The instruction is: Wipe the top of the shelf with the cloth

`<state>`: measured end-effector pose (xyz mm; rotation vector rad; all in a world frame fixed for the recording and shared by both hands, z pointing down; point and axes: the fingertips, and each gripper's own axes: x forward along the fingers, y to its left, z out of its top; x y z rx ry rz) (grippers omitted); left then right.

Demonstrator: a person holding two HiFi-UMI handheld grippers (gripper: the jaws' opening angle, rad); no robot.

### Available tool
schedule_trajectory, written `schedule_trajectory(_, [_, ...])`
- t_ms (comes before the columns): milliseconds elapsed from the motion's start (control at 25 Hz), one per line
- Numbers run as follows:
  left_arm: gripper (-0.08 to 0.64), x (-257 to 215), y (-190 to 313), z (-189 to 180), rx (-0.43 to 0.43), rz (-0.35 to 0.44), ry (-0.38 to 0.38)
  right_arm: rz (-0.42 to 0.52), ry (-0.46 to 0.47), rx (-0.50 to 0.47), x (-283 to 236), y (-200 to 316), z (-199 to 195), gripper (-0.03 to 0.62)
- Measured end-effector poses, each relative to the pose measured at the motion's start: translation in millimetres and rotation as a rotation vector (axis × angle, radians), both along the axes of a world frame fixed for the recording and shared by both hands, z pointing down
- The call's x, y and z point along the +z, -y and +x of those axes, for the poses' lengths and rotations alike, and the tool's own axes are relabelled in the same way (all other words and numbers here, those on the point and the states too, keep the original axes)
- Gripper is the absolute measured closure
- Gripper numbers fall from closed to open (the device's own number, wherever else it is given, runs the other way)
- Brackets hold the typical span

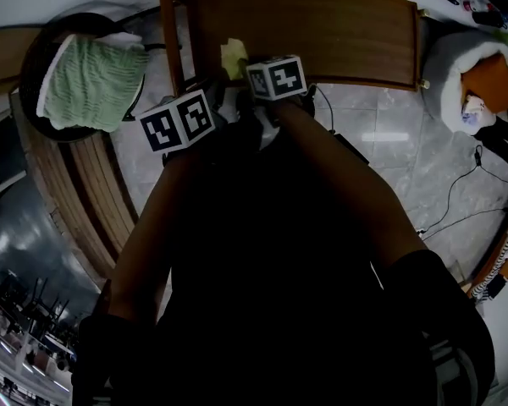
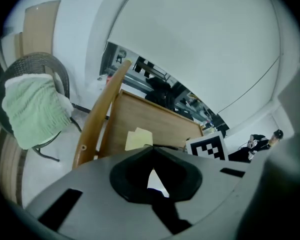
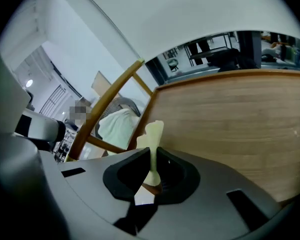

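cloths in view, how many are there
2. A pale yellow cloth pinched in the right gripper by the wooden shelf top; a green towel draped over the dark chair at left. More may be hidden behind the arms.

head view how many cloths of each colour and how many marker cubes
yellow cloth: 1
green cloth: 1
marker cubes: 2
total: 4
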<state>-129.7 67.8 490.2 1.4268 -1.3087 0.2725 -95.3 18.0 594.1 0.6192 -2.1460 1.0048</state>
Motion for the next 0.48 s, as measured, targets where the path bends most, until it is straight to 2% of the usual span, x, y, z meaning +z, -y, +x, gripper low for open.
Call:
schedule_trajectory(320, [0.549, 10, -30, -37, -0.01, -0.019, -0.006, 0.0, -0.023, -0.118, 28, -41, -75, 0.546])
schedule_trajectory(480, [0.549, 13, -30, -36, 0.013, -0.024, -0.011, 0.016, -0.056, -0.163, 32, -46, -87, 0.546])
